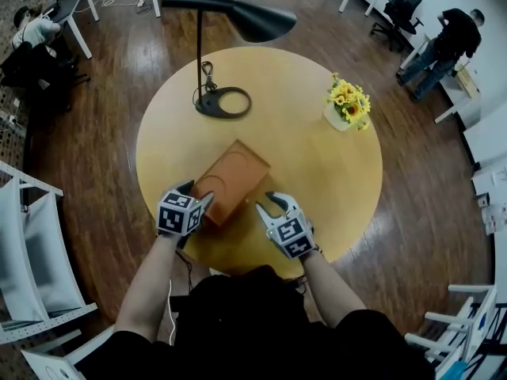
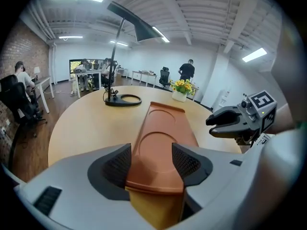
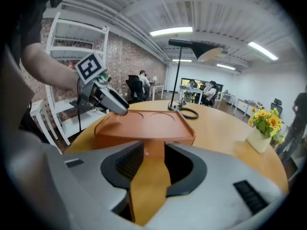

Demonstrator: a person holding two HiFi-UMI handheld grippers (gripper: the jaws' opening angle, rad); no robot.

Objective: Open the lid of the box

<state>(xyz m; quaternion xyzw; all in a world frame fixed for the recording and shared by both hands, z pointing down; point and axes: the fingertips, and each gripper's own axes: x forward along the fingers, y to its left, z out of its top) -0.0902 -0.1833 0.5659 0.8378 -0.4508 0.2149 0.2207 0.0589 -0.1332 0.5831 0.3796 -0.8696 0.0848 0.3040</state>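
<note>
An orange-brown box (image 1: 234,176) with two round recesses in its lid lies slantwise on the round wooden table (image 1: 333,180). My left gripper (image 1: 198,195) straddles the box's near short end. In the left gripper view the lid (image 2: 163,138) fills the space between the pads (image 2: 117,164), and no gap shows on either side. My right gripper (image 1: 267,202) stands open at the box's near right corner. In the right gripper view that corner edge (image 3: 153,145) sits just at the jaw tips, untouched. The lid lies flat and closed.
A black desk lamp with a ring base (image 1: 223,101) stands at the table's far side, its shade (image 1: 253,18) overhanging. A small vase of yellow flowers (image 1: 347,108) is at the far right. White shelving (image 1: 32,244) stands to the left. People sit at desks farther off.
</note>
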